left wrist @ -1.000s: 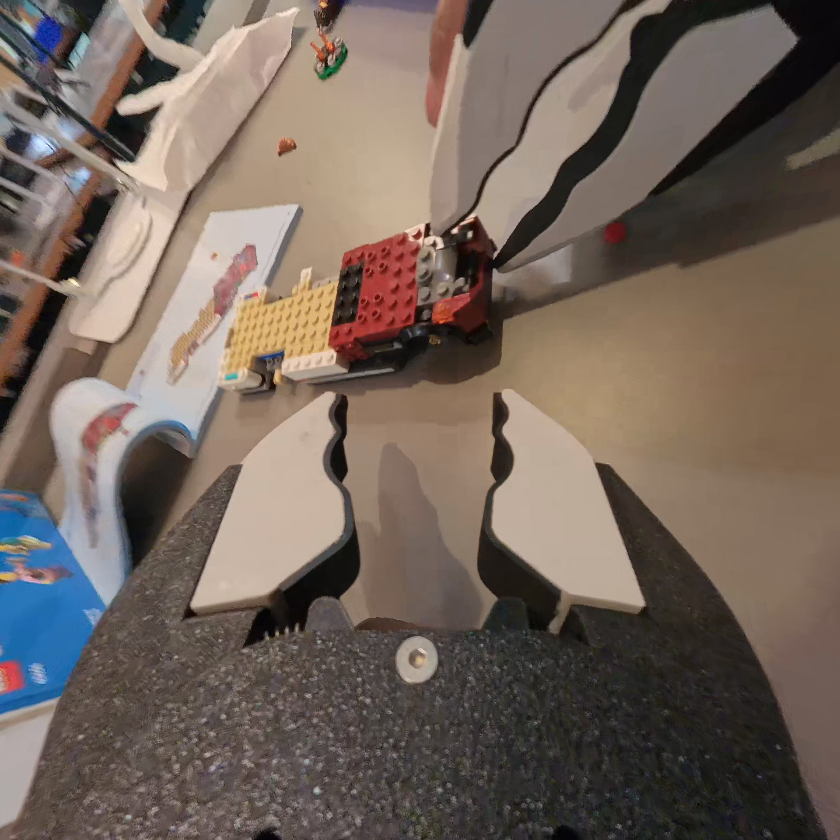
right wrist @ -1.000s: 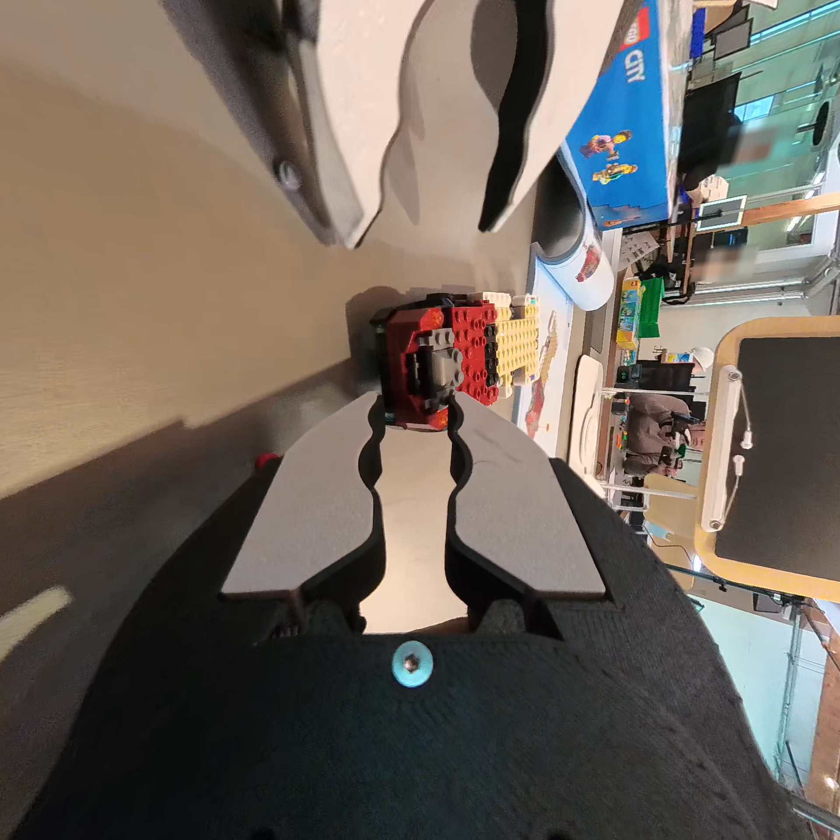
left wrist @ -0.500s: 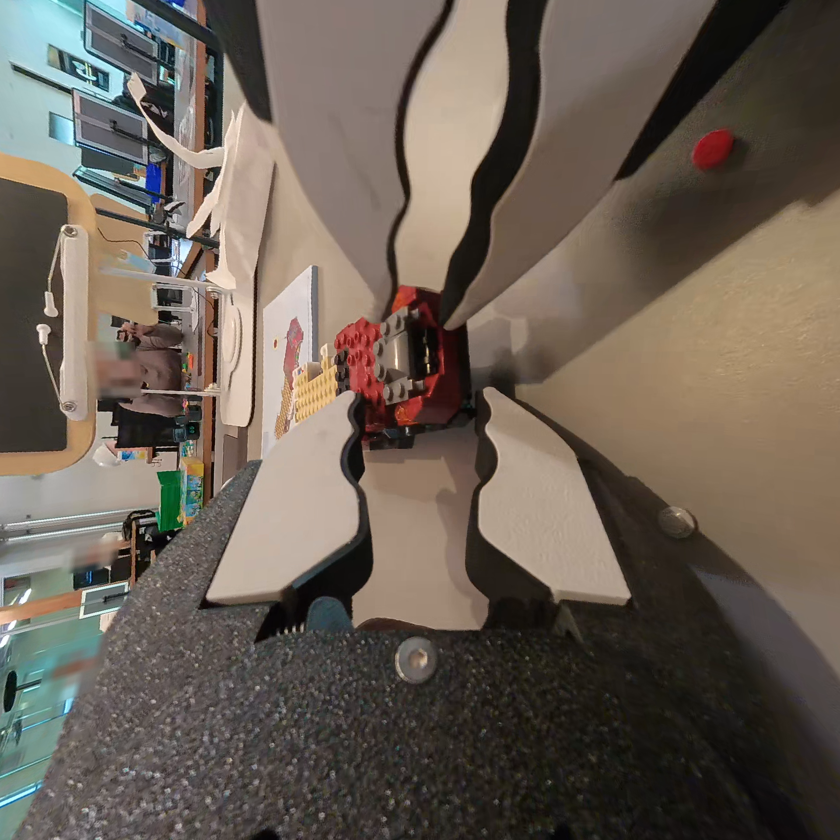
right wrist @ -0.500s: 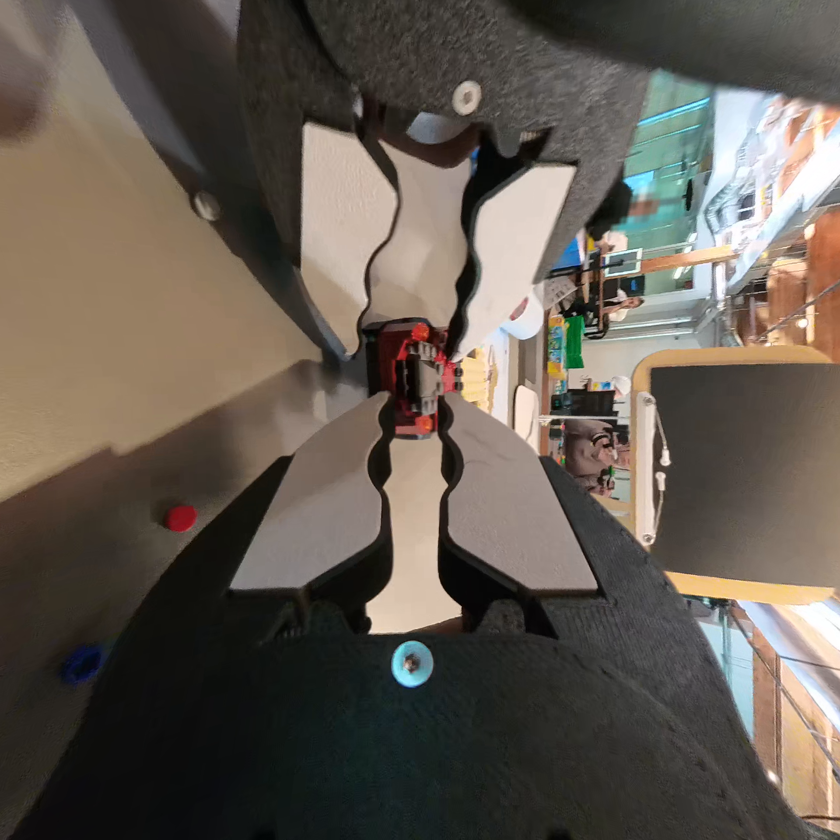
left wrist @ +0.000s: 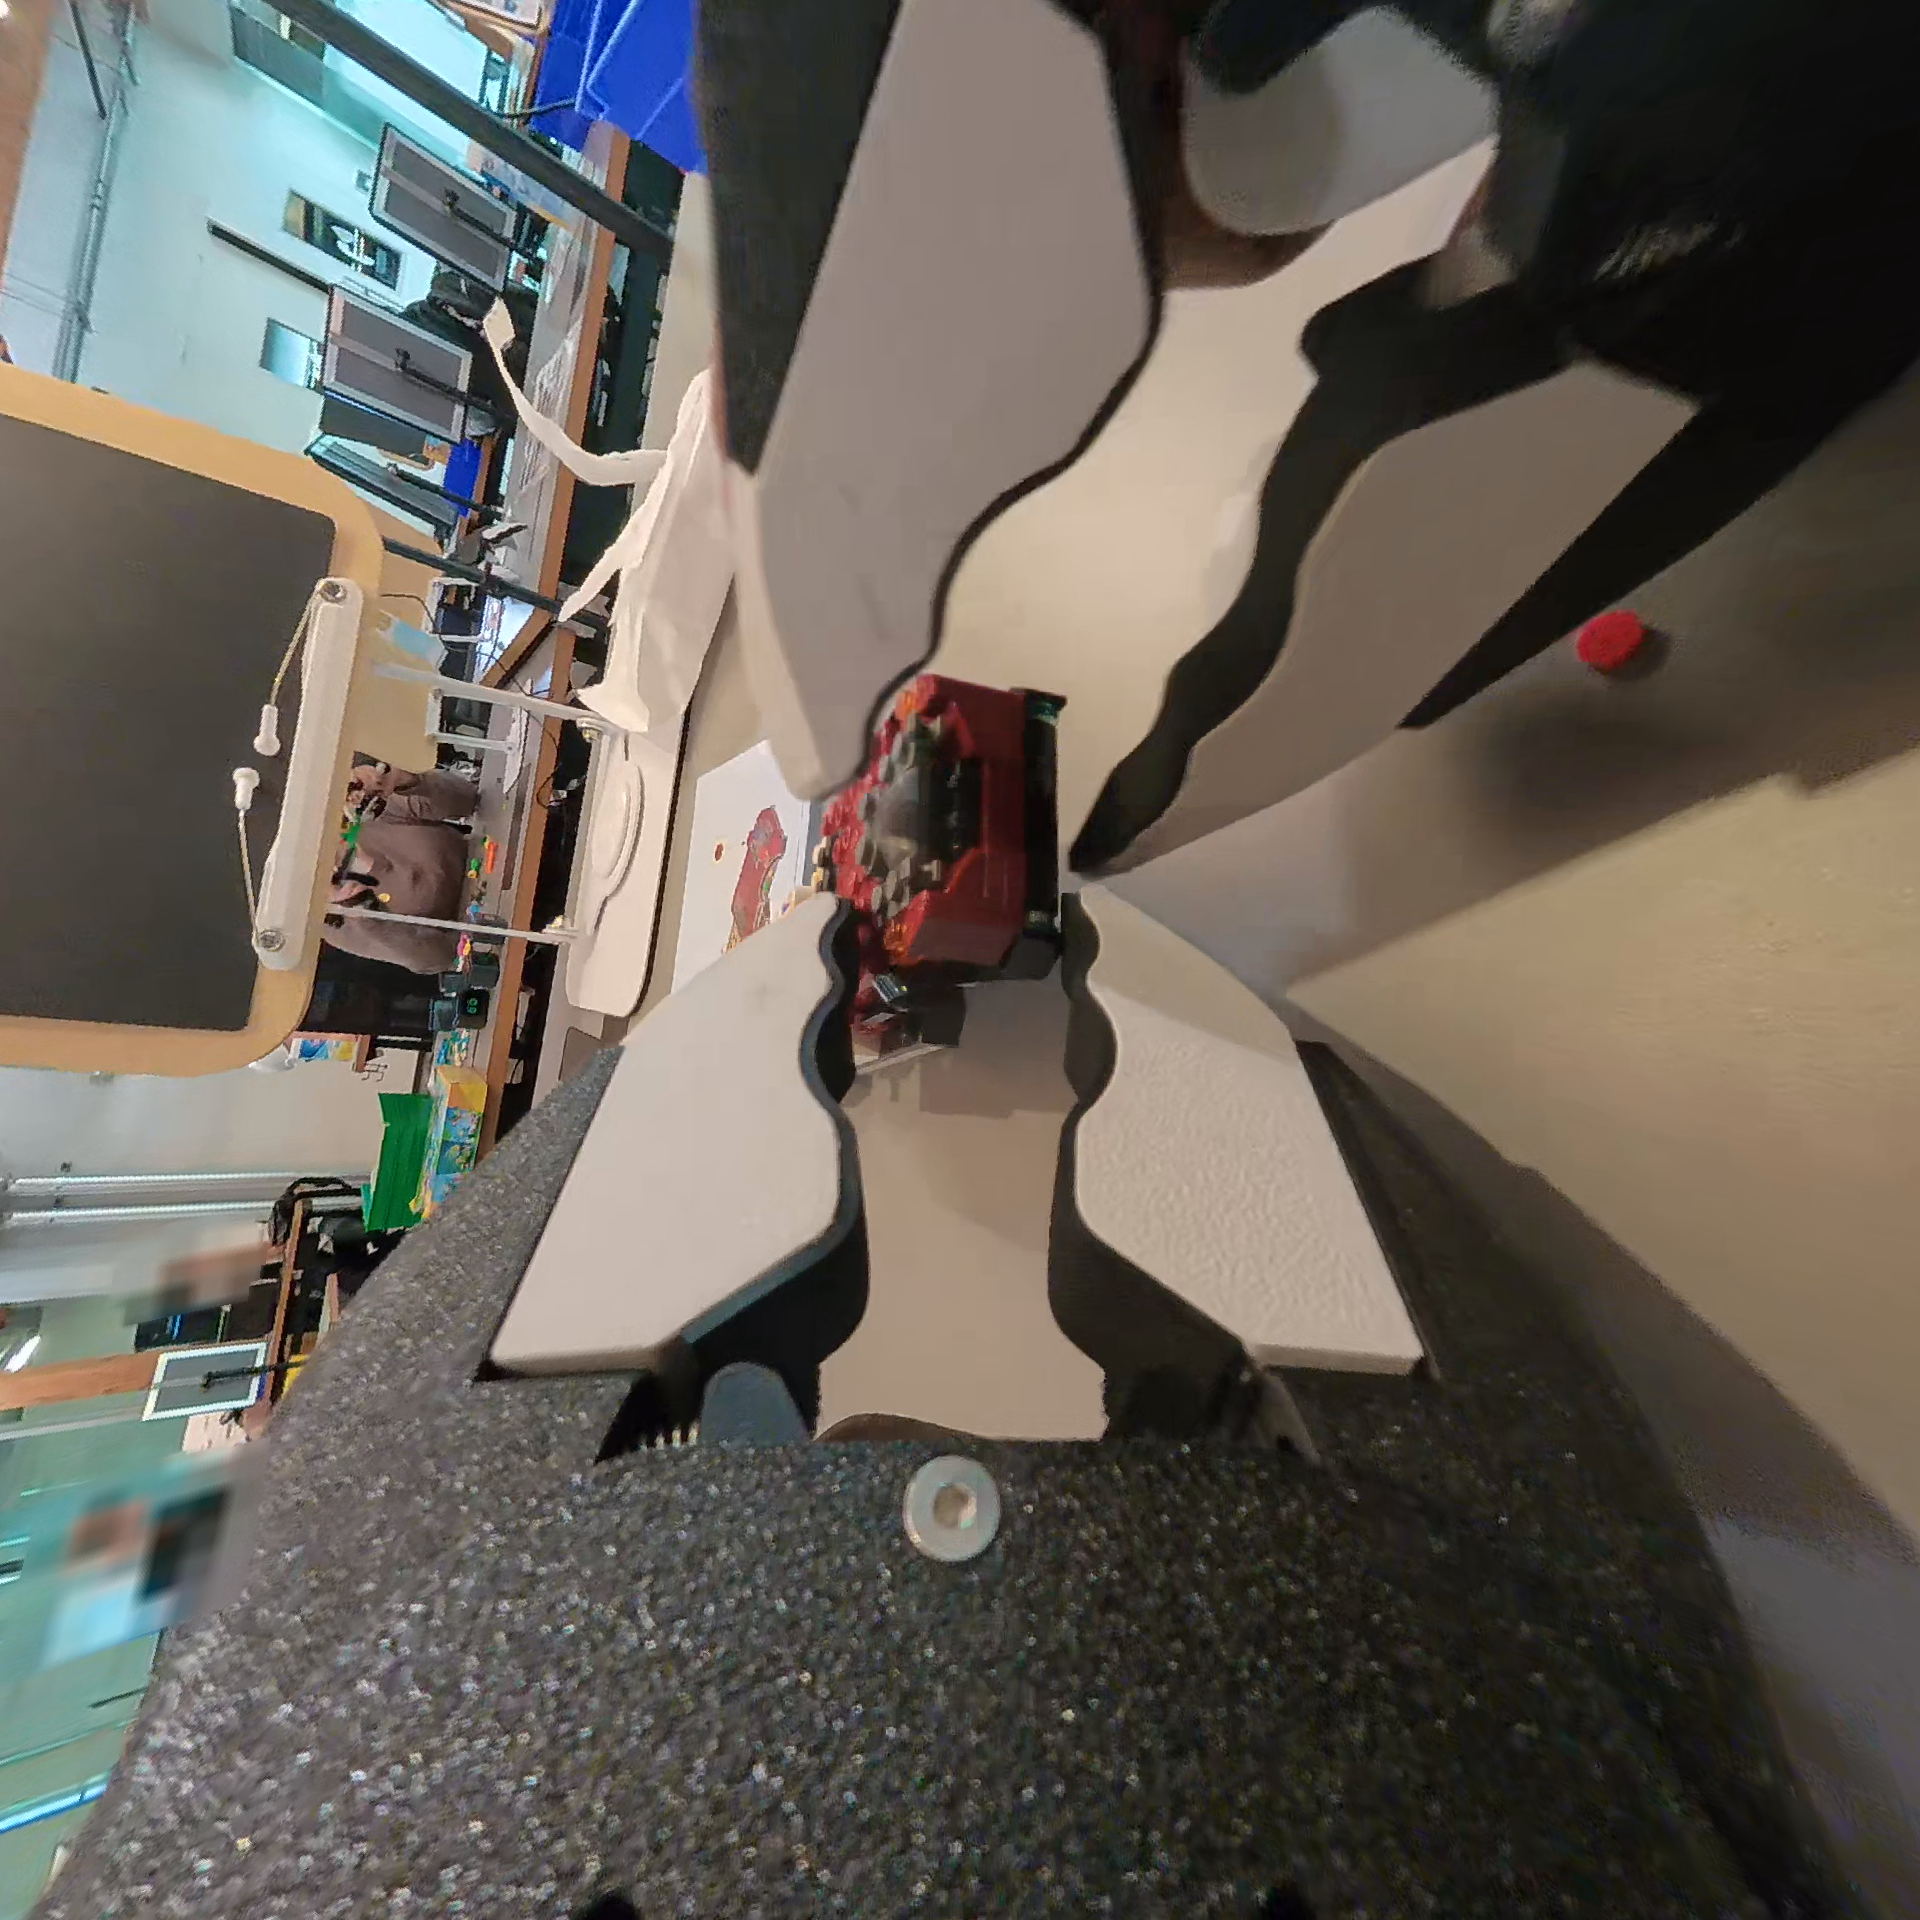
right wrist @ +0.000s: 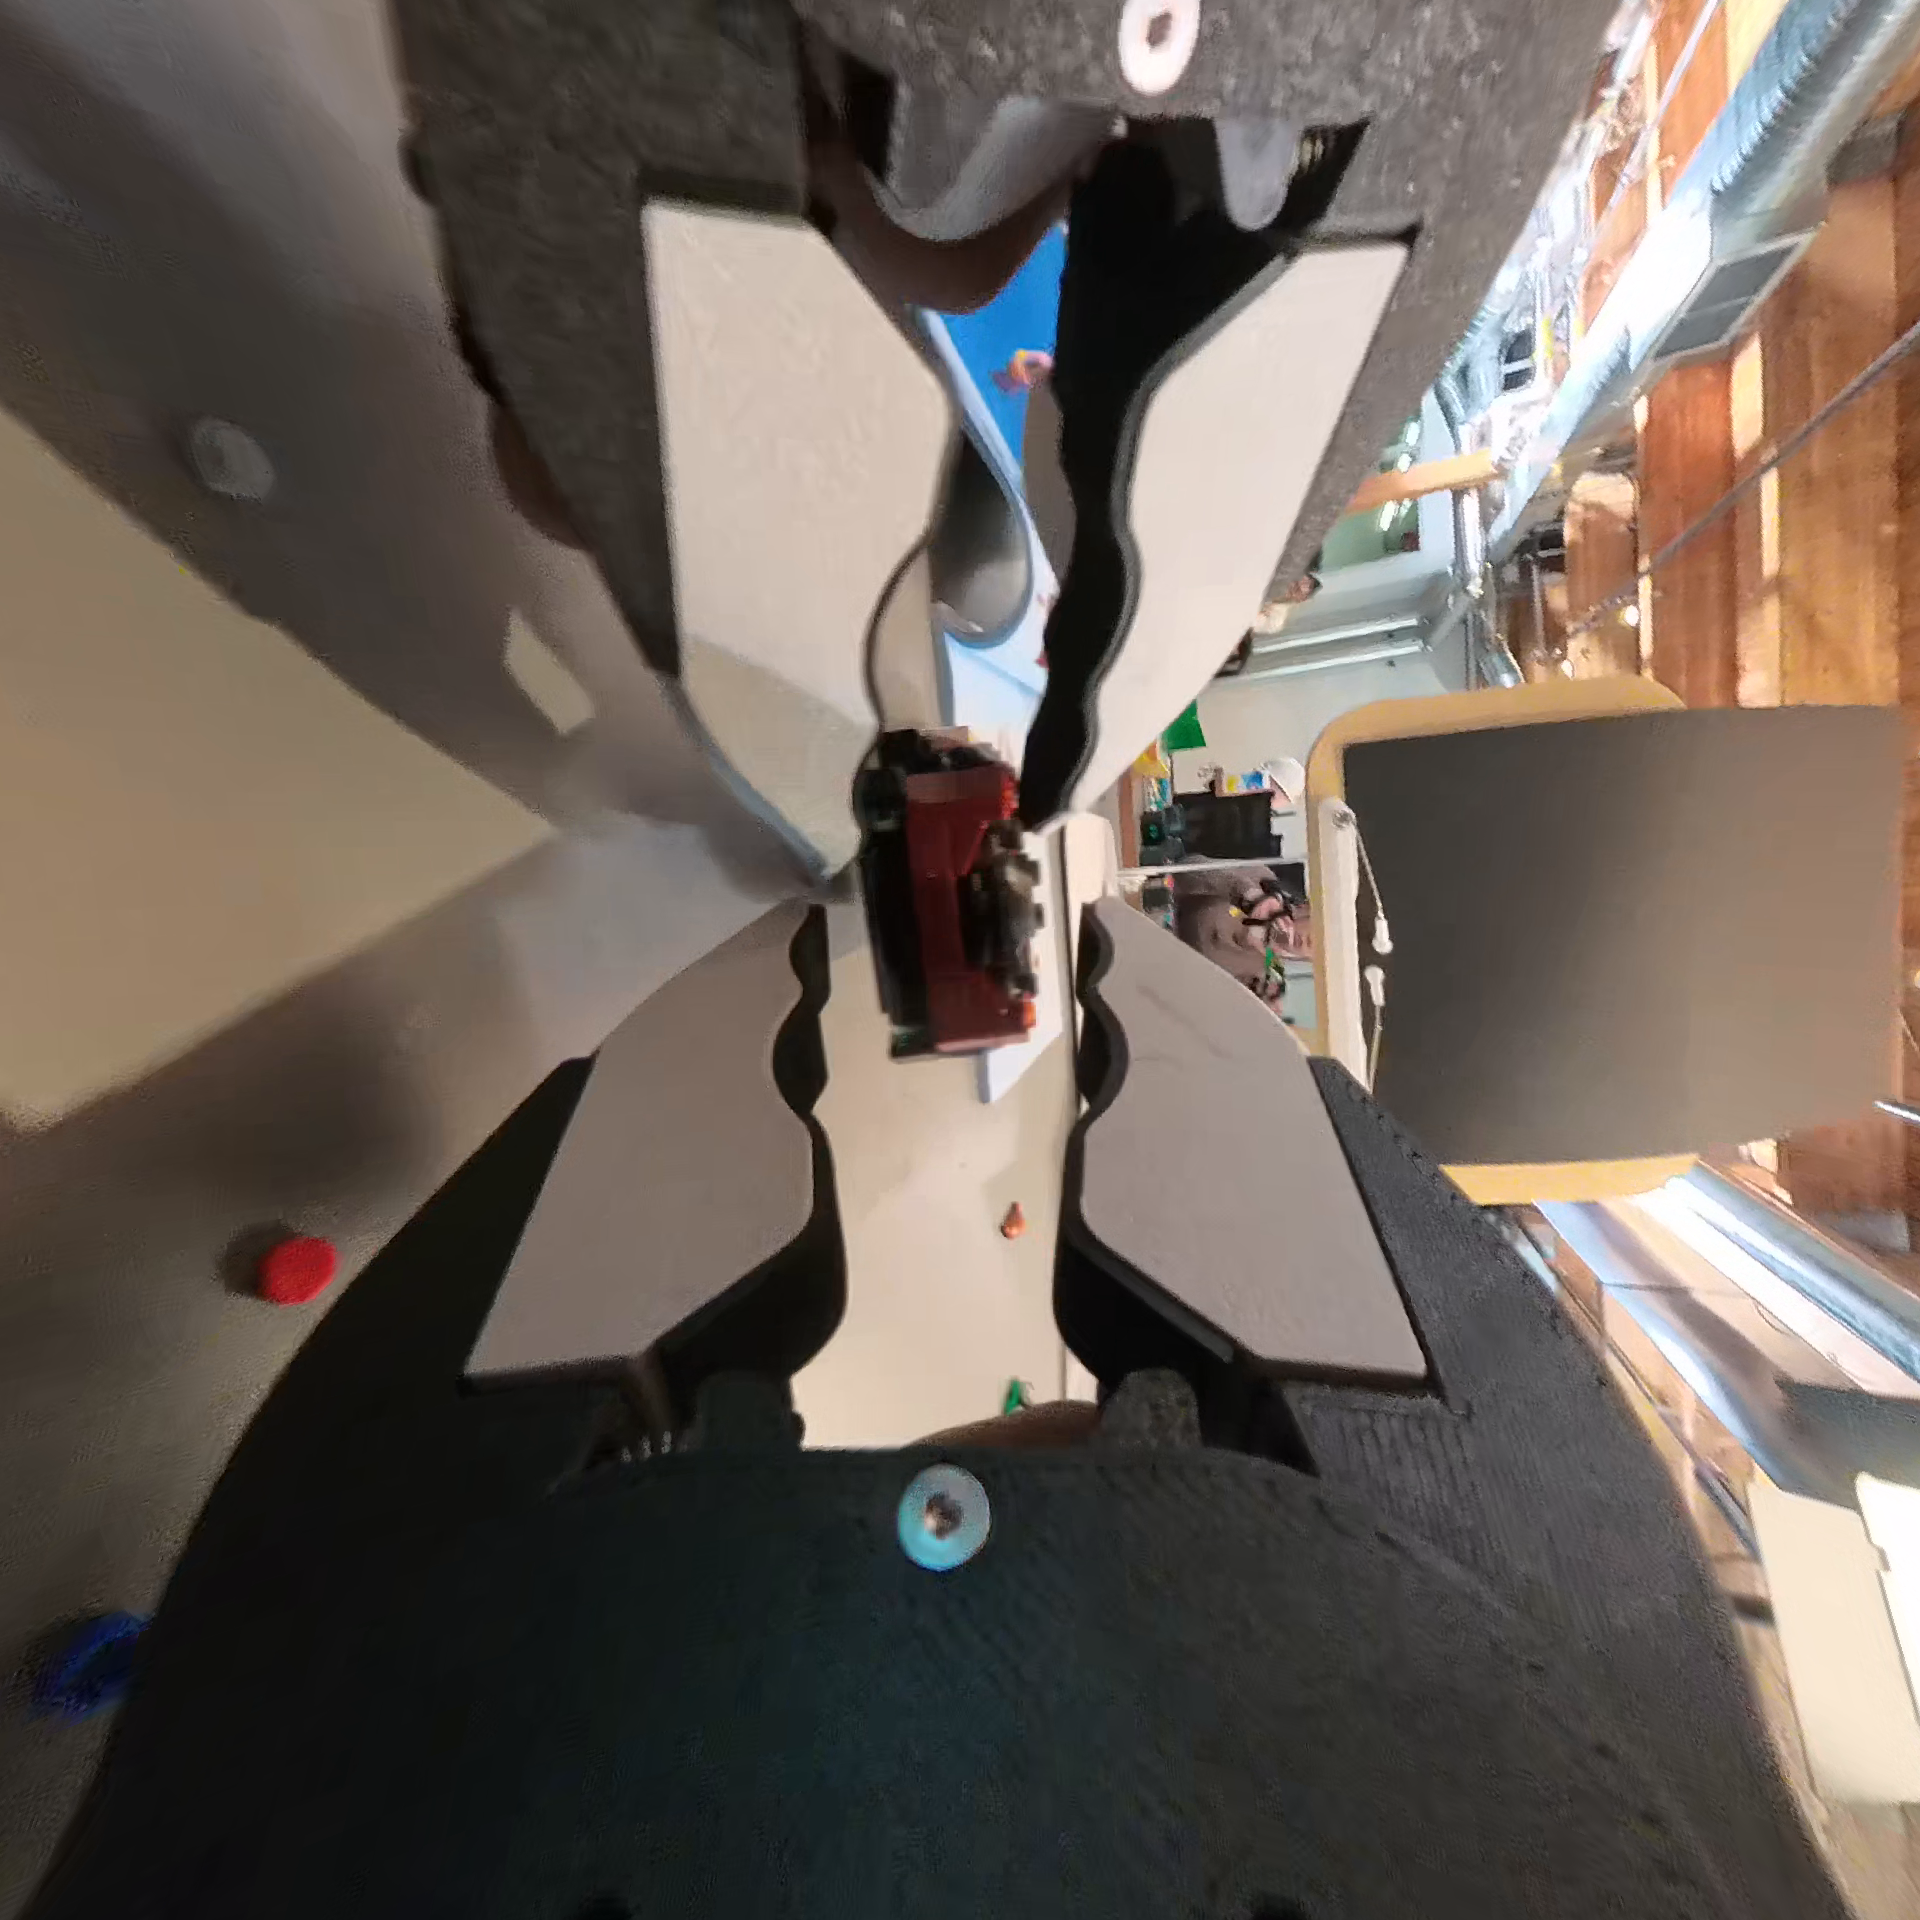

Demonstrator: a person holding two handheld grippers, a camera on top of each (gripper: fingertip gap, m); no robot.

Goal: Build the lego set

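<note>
Two grippers face each other across a dark-red brick-built truck (left wrist: 961, 831). Left gripper (left wrist: 951, 914) clamps its cab end; right gripper (right wrist: 951, 925) fingers spread at 12 o'clock, not touching.

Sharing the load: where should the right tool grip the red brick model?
Likely the near end of the red brick model, across black underside and studded top, approaching opposite the left tool pinching its far end; the open right tool straddles that span.

Brick model (left wrist: 940, 831) between two opposed grippers, above tabletop (left wrist: 1558, 1039). Left gripper (left wrist: 951, 920) clamps it from one end; right gripper (right wrist: 951, 925) straddles other end, pads apart from it. Booklet (left wrist: 743, 842) behind model. Round stud (left wrist: 1608, 636) on tabletop beside right gripper.
</note>
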